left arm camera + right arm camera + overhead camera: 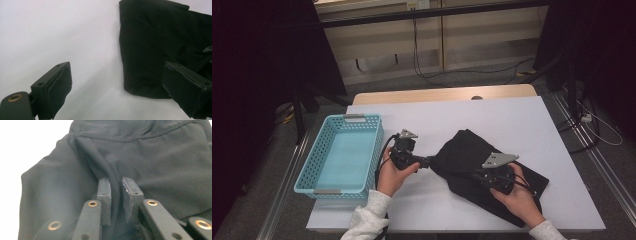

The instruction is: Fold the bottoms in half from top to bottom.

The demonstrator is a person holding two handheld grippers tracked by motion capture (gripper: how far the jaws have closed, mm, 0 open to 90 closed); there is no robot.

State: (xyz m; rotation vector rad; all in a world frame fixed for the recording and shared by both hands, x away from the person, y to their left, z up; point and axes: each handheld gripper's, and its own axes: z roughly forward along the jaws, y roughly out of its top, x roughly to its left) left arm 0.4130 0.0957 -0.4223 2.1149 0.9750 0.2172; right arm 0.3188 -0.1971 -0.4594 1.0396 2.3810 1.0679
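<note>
White table: black cloth flat, basket at left. R gripper pinching a cloth fold, L gripper wide open beside cloth edge.

Basket left of garment

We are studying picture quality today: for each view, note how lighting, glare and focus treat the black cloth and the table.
High view: the room's edges fall into darkness; the table is evenly lit and the cloth reads as a flat black shape. Left gripper view: the table glares near white and the near jaws look soft. Right gripper view: the seam and folds in the cloth show; the table burns out white.
</note>
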